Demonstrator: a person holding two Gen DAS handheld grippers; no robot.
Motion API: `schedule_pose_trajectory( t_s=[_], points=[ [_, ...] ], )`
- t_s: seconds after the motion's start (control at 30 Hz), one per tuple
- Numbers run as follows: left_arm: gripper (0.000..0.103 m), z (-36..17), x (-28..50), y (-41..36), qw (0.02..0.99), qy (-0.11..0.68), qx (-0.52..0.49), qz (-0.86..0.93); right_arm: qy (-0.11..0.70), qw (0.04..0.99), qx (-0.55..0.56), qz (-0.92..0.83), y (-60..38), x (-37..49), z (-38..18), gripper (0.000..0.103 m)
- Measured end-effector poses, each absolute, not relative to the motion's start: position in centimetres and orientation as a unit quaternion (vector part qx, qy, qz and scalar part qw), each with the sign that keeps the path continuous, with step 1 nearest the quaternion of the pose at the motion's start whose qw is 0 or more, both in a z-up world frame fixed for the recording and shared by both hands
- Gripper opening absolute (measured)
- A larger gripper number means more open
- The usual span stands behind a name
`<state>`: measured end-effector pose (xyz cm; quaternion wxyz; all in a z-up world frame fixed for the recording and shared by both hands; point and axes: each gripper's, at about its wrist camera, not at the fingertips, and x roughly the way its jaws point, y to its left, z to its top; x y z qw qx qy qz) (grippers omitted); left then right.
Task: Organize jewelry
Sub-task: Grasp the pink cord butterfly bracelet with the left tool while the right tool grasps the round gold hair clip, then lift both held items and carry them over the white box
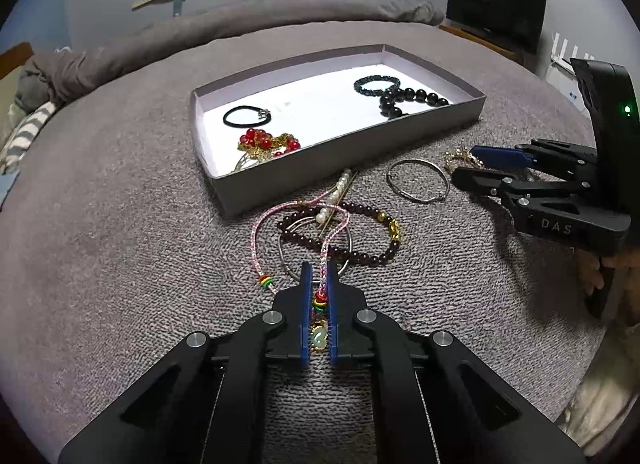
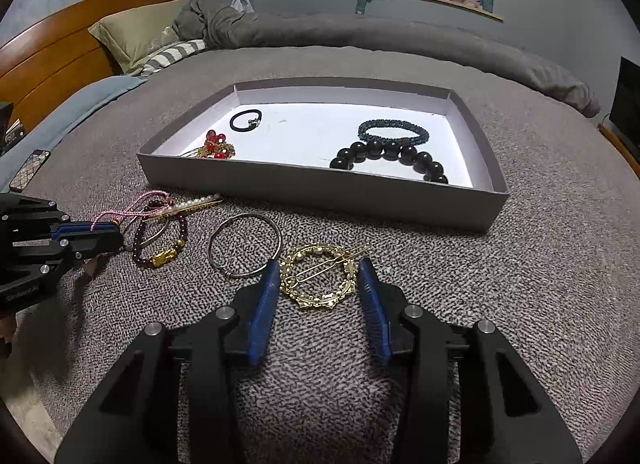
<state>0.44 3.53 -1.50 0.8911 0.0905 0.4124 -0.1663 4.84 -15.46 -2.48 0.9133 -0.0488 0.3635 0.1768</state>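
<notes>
Nearest the lens, the left gripper (image 1: 317,276) is seen clamped tight on a pink beaded cord necklace with red, yellow and green rings (image 1: 298,220), which trails over the grey woven bedspread (image 1: 120,224). Beyond it, a shallow grey cardboard tray with a white floor (image 2: 320,194) is laid on the bedspread, with a black large-bead bracelet (image 2: 394,156) and a black hair tie (image 2: 245,120) inside. The right gripper (image 2: 318,276) is held partly open around a gold filigree ring-shaped hair clip (image 2: 318,280), its blue pads not visibly pressing. A thin silver bangle (image 2: 245,245) lies just beside.
</notes>
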Motion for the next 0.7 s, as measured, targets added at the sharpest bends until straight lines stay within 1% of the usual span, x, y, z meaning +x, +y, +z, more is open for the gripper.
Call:
schedule_pose_trajectory(
  t_s=[0.7],
  points=[
    [0.006, 2.5, -0.6, 4.1, 0.915, 0.359, 0.064, -0.172, 0.340, 0.922, -0.026, 0.186, -16.0, 4.0, -0.2, 0.040]
  ],
)
